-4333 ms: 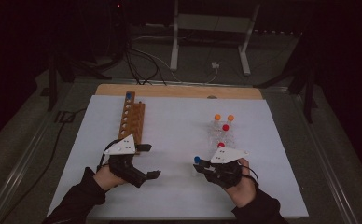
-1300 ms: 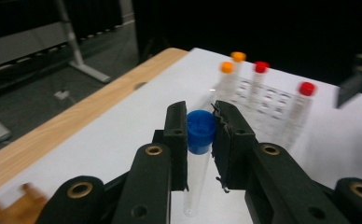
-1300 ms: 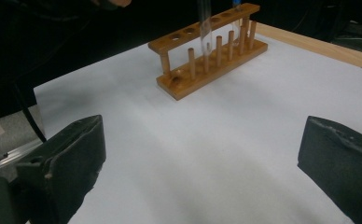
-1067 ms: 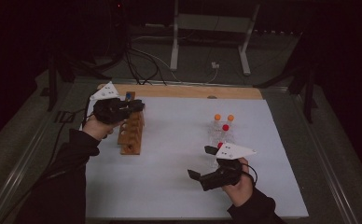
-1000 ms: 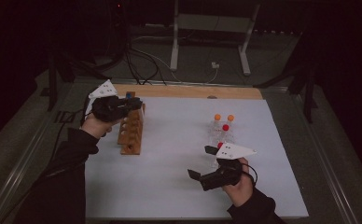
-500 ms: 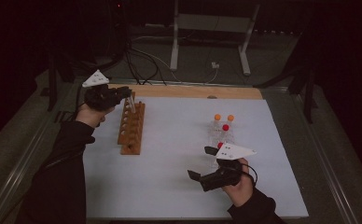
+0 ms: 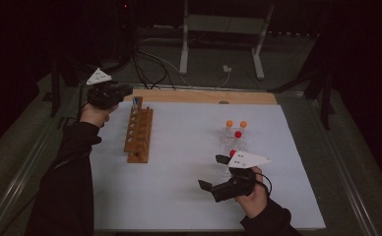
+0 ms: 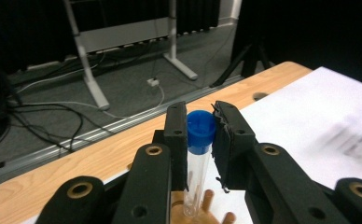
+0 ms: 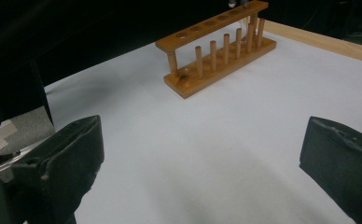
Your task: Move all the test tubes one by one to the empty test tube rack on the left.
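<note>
— Well, how many tubes do you count?

— One clear test tube with a blue cap (image 8: 198, 154), pinched between the jaws of the left claw (image 8: 201, 140). It stands upright there, over the far end of the wooden test tube rack (image 7: 139, 130), which shows as pegs just under the tube's bottom. Then, over on the right side of the white counter (image 7: 179, 147), a cluster of clear tubes (image 7: 233, 140): two orange caps, two red ones, so four by my count, though the glass itself is hard to make out.

— And racks?

— Just the one. From above it lies lengthwise near the left edge of the counter; I can make out a row of holes along its top rail.

— What do you get from the claw cameras that you don't from above?

— The left gripper view shows the grip plainly: pads pressed on the tube just below the cap. From above, that is only a speck of blue (image 7: 136, 102) by the left claw (image 7: 125, 92). The right gripper view shows the rack's pegs (image 9: 226, 49) side-on.

— How are the hands held?

— The left arm is stretched forward, claw level, pointing right at the rack's far end. The right claw (image 7: 218, 173) sits low near the counter's front, pointing left, jaws spread wide and holding nothing, just beside the nearest red cap.
</note>
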`<state>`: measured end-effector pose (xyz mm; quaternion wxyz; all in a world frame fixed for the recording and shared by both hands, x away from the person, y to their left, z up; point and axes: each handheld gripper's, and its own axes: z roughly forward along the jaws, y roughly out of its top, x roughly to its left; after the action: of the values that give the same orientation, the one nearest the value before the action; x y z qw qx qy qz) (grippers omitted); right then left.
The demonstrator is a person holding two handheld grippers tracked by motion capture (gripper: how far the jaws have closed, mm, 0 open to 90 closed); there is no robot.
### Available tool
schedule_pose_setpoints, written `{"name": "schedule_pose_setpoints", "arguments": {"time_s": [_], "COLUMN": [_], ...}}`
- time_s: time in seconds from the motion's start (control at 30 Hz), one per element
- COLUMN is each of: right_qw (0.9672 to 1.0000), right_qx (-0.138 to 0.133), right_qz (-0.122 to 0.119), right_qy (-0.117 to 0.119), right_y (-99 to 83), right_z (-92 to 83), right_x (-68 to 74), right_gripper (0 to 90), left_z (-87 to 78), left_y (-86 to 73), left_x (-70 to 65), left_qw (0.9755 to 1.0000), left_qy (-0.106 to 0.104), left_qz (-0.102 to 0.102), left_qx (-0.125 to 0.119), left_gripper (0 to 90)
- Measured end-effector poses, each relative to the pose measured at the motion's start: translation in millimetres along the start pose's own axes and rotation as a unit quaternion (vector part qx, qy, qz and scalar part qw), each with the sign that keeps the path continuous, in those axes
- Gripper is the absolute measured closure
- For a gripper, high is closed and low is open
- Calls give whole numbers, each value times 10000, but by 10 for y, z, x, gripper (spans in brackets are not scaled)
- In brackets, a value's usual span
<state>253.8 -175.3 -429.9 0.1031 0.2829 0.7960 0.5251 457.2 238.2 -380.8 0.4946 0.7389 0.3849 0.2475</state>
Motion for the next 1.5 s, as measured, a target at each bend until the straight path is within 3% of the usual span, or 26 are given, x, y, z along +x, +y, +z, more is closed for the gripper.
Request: {"name": "schedule_pose_setpoints", "arguments": {"time_s": [0.13, 0.17, 0.87, 1.5], "right_qw": [10000, 10000, 10000, 10000], "right_qx": [-3, -2, -20, -27], "right_qz": [4, 15, 39, 40], "right_qy": [-1, 9, 44, 59], "right_y": [-1, -2, -4, -5], "right_z": [-2, -2, -15, -21], "right_x": [0, -3, -10, -12], "right_gripper": [0, 0, 0, 0], "left_z": [58, 68, 273, 343], "left_y": [-67, -84, -426, -562], "left_x": [18, 24, 7, -7], "left_qw": [9999, 10000, 9990, 9982], "left_qy": [112, 66, 89, 106], "left_qz": [19, -56, -98, -42], "left_qx": [54, 33, 424, 586], "left_gripper": [773, 773, 773, 771]}}
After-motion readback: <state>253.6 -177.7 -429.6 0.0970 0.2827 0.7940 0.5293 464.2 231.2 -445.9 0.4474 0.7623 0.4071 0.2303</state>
